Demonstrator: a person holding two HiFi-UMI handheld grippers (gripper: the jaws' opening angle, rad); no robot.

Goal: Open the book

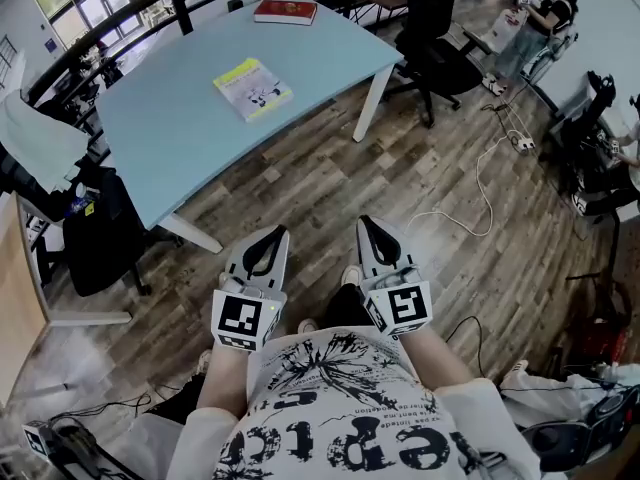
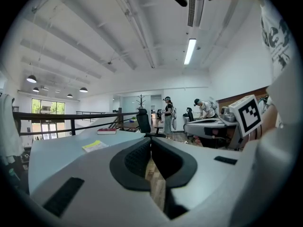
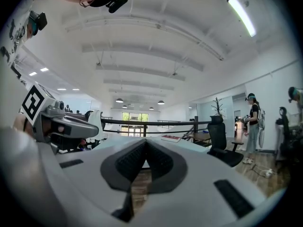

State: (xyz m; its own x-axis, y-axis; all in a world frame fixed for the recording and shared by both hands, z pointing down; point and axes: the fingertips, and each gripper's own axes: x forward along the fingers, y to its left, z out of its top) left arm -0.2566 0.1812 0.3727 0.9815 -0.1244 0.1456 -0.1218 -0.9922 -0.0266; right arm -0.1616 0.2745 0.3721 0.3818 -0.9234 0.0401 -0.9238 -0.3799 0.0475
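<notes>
A yellow and white book lies closed on the light blue table; in the left gripper view the book shows far ahead. A red book lies closed at the table's far edge, and the red book also shows in the right gripper view. My left gripper and right gripper hang side by side close to my body, over the wooden floor and well short of the table. Both are shut with nothing in them, as the left gripper and right gripper show in their own views.
A black office chair stands right of the table, and another chair with a bag at its left. A white cable runs over the floor. People stand at a desk to the right. A dark railing runs behind the table.
</notes>
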